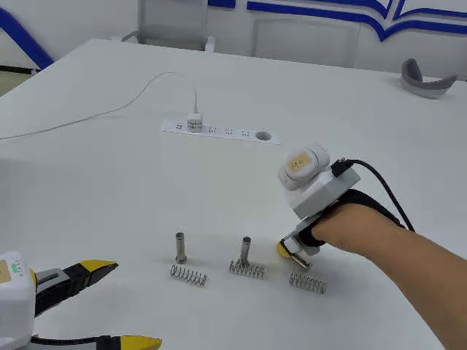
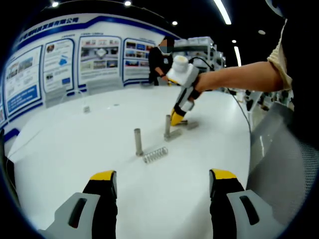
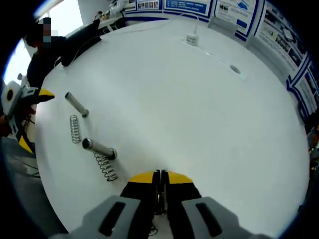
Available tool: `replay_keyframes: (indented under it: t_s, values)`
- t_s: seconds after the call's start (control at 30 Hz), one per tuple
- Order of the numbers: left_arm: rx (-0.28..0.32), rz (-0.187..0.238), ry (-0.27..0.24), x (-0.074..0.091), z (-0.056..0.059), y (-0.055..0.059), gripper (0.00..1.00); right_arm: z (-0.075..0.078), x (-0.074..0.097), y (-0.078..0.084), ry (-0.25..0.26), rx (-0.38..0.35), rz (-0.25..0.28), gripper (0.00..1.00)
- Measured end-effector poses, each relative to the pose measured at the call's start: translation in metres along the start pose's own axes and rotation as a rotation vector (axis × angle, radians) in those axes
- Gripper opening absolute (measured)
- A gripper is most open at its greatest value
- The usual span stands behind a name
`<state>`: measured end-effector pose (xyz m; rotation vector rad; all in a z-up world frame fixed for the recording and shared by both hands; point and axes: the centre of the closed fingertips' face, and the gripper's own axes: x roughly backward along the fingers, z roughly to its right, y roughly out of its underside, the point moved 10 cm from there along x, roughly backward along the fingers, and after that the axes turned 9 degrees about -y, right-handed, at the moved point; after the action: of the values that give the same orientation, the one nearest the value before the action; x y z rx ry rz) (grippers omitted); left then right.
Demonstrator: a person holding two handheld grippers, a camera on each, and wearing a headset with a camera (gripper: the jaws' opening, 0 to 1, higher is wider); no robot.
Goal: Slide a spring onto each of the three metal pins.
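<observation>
right gripper [image 3: 159, 175] fingers closed on pin [image 3: 159, 189] | left gripper [image 2: 162, 175] fingers apart

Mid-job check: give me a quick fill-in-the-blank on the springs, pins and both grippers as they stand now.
1. ____ springs lie flat on the table.
2. Of the two upright pins in the head view, ____ carries a spring.
3. The left gripper has its jaws ____.
4. The right gripper has its jaws ____.
Missing words: three; neither; open; shut.

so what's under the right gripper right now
A spring lies on the table beside the right gripper, nearer the camera. Whatever sits under its shut tips is covered.
</observation>
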<state>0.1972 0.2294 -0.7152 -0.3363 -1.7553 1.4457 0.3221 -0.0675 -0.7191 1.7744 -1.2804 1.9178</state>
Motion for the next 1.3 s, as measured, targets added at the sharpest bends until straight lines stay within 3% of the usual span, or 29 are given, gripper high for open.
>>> replay_keyframes:
  t_s: [0.27,1.3]
  values:
    - [-0.003,0.003,0.005,-0.002,0.002,-0.001,0.76,0.004,0.002,0.008,-0.029,-0.063,0.092,0.09]
    - [-0.017,0.021,0.011,-0.001,0.004,-0.007,0.76,-0.013,0.038,0.025,0.021,-0.018,0.179,0.09]
